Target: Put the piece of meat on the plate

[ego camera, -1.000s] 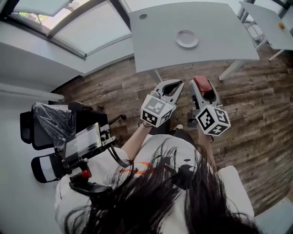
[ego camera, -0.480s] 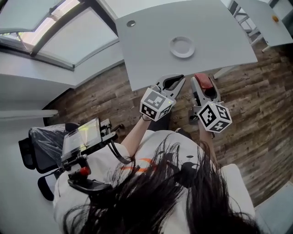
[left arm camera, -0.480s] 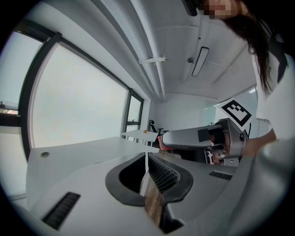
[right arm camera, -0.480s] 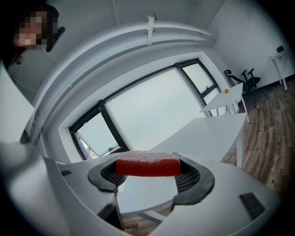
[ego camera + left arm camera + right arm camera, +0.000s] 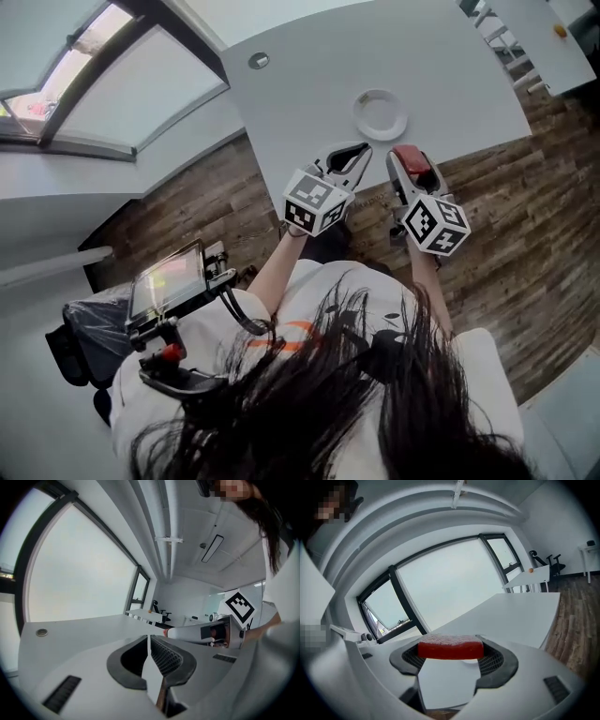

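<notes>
A white plate [image 5: 381,114] lies on the grey table [image 5: 450,66], just beyond both grippers. My right gripper [image 5: 406,156] is shut on a red piece of meat [image 5: 411,159], held over the table's near edge a little right of the plate. In the right gripper view the meat [image 5: 450,647] spans the gap between the two jaws, with the table [image 5: 520,616] beyond. My left gripper [image 5: 363,148] hangs beside it on the left, shut and holding nothing. In the left gripper view its tips meet at the left gripper [image 5: 149,637], and the right gripper [image 5: 206,632] shows at the right.
A round cable hole [image 5: 258,60] sits in the table's far left part. A second table [image 5: 553,47] with a small orange thing [image 5: 560,30] stands at the top right. Wooden floor [image 5: 525,216] lies below, and a rig with a screen [image 5: 169,281] hangs at my left.
The table and plate have come nearer, and both grippers now reach over the table's near edge. The meat stays gripped in the right gripper; the left stays shut.
</notes>
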{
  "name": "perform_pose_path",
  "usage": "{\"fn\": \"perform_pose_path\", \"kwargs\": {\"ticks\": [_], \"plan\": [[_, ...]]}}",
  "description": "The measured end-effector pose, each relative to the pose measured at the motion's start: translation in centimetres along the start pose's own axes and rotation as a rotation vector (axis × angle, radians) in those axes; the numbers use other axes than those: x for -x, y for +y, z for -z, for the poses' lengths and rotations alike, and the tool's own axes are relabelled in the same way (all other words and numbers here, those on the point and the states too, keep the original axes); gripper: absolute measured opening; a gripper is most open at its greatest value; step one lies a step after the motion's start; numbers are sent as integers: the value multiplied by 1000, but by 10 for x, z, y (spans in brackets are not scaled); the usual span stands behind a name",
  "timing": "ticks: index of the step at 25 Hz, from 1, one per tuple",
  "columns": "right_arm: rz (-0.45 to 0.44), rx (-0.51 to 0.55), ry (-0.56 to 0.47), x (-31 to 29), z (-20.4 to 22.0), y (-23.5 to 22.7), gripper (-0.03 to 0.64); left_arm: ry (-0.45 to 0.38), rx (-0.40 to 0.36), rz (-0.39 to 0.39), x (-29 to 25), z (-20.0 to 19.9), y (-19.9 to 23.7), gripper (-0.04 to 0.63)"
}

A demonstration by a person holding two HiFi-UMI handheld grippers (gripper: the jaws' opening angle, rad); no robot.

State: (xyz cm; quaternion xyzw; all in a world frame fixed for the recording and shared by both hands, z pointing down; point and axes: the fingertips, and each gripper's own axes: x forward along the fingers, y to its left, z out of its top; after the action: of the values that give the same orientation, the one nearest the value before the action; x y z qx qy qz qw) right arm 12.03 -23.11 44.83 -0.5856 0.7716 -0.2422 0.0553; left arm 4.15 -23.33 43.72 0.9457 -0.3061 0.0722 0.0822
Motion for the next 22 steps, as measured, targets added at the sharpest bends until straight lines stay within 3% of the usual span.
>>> {"fn": "perform_pose_path", "kwargs": {"ticks": [3,14,22], "plan": [[11,19,67,-21,16,-8,325,29,25,6,-7,7,13,8],[48,195,280,-36,96,-46,325,76,-23,19,-6,30,-14,6],[107,265,363,-48,116,-65,325,87,-16,47,-10,33,-19,6]]}}
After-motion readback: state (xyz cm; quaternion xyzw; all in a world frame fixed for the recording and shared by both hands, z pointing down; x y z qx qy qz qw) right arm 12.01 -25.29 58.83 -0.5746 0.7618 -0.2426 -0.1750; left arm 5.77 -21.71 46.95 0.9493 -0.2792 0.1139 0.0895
